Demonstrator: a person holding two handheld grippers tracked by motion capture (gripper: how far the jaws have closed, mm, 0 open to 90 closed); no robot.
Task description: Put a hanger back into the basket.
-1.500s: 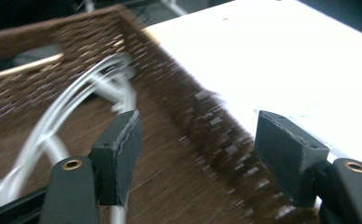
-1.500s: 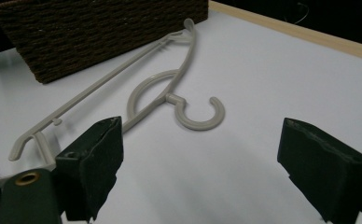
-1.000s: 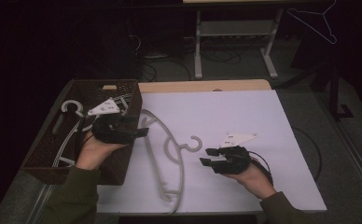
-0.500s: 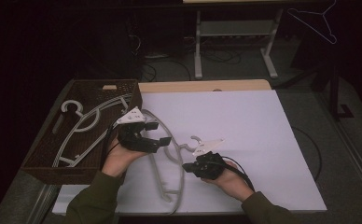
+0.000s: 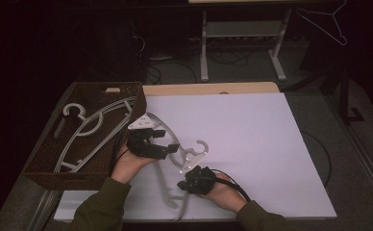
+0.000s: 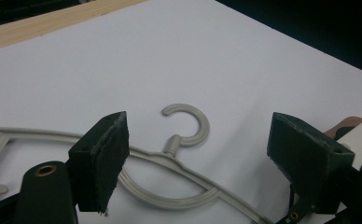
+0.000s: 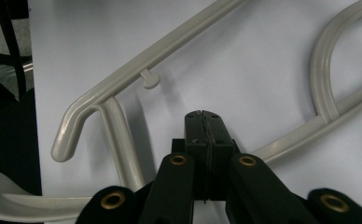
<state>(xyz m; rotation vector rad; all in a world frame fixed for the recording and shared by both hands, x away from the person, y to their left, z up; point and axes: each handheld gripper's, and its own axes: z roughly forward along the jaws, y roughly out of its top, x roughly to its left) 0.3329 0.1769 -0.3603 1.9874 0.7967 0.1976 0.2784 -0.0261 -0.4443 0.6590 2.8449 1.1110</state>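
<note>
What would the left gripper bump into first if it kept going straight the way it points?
Probably the grey hanger on the white sheet: its neck and hook lie just ahead of the left gripper, between the open jaws.

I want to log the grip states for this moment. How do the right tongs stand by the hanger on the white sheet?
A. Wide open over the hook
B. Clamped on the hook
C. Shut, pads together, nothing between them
C: in the right gripper view the right tongs have their pads pressed flat together, with the hanger lying beyond them on the sheet.
</note>
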